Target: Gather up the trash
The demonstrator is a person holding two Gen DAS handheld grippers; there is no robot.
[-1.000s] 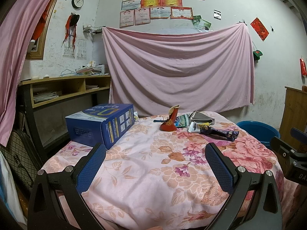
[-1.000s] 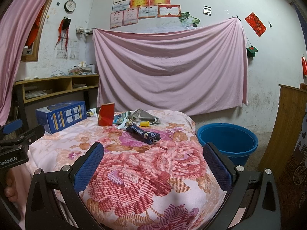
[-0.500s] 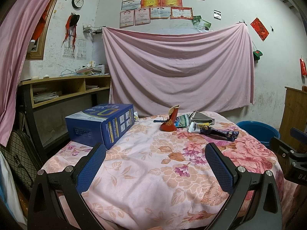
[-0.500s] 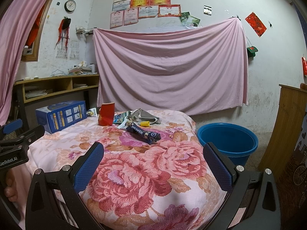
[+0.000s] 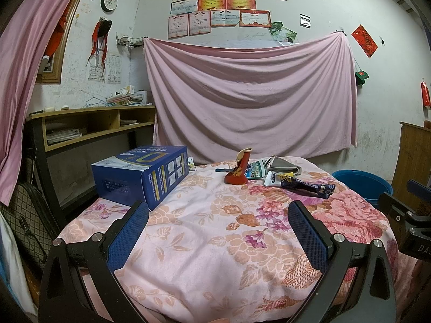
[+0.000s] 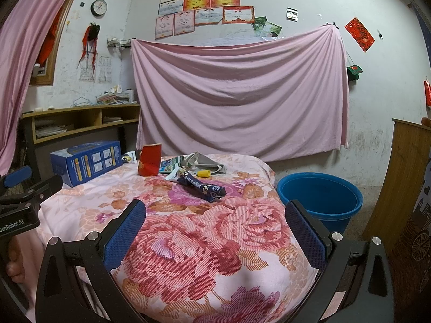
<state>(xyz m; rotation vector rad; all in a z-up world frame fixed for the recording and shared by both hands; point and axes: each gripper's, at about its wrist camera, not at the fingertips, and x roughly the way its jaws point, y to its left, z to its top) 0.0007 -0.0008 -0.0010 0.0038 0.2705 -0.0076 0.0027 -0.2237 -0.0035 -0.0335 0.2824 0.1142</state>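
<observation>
Nothing looks collected yet, as far as these views show. The left claw (image 5: 218,212) hovers at the near edge of the flowered counter (image 5: 202,255) with its blue pads wide apart and nothing between them, and the right claw (image 6: 215,212) hangs the same way a little further right, also spread and empty. All the trash sits toward the far side of the counter, well apart from both claws: a crushed red paper cup (image 6: 149,160) standing upright at the left of the cluster, a dark blue snack wrapper (image 6: 202,186) lying nearest to the claws, a white tube (image 5: 272,179) touching the wrapper's far end, a small yellow cap (image 6: 204,173) just beside it, and some printed leaflets (image 6: 169,163) with a grey folded packet (image 6: 207,161) behind them. A large blue box (image 5: 140,173) rests at the far left of the counter; whether it counts as trash I cannot tell. The blue bucket (image 6: 319,199) stands on the floor just off the counter's right side, and from the right wrist view its inside looks bare, though the bottom is partly hidden. In my judgement it is the likely bin, so the whole job remains: each item must be picked up and carried right into it, probably starting with the wrapper.
</observation>
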